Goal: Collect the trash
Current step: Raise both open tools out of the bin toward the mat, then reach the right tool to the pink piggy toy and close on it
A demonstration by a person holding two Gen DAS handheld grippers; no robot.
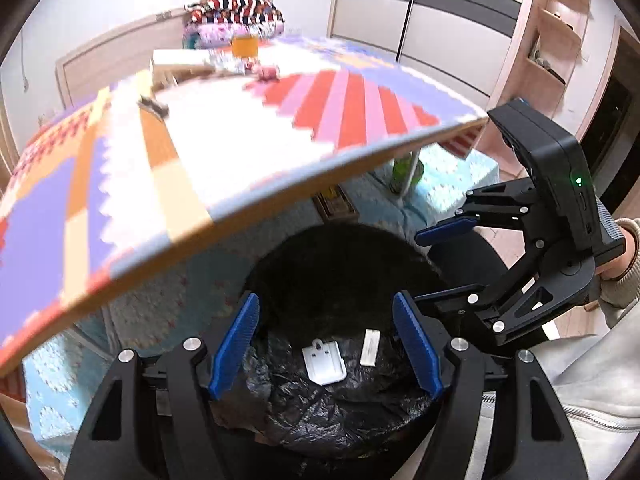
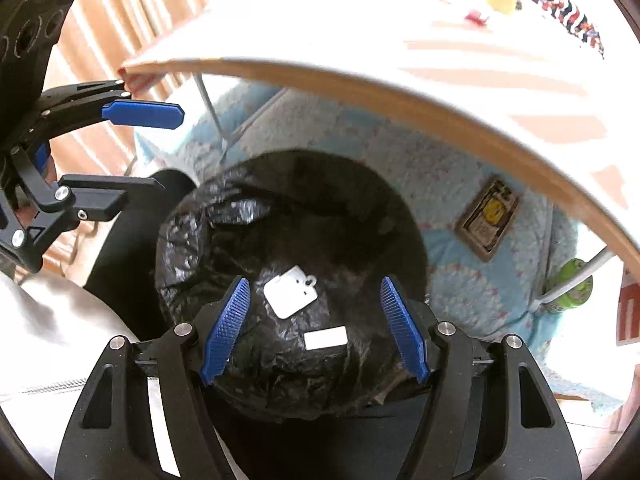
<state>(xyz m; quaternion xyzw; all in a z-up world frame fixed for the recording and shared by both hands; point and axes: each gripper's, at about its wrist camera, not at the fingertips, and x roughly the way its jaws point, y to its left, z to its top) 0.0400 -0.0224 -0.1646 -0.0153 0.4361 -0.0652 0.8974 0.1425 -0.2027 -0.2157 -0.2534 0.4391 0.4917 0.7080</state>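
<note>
Below the table edge, both handheld grippers hang over a round bin lined with a crinkled black plastic bag [image 1: 320, 412], and both are released and empty: the left gripper [image 1: 326, 344] and the right gripper [image 2: 314, 326] each frame the bag's mouth between spread blue ribbed pads. Two pieces of trash already lie inside, a flat white plastic tag with a small hanging loop [image 2: 290, 292] and, just beside it, a narrow white strip [image 2: 325, 337].

With nothing in either grip, the step in hand looks like going back up for more. Doing it well means lifting clear of the bag's rim before swinging toward the tabletop, one gripper at a time, since the two tools sit close together.

A bright patchwork-patterned tabletop [image 1: 240, 152] overhangs the bin, and its wooden edge is the main obstacle on the way up. On its far side wait an orange cup [image 1: 244, 46], a small pink item [image 1: 267, 72] and a dark scrap [image 1: 154, 107], blurred. Beneath, a pale blue quilted cover [image 2: 440, 184], a small framed picture [image 2: 489, 218] and a green bottle [image 2: 574, 286] sit near a thin white table leg.
</note>
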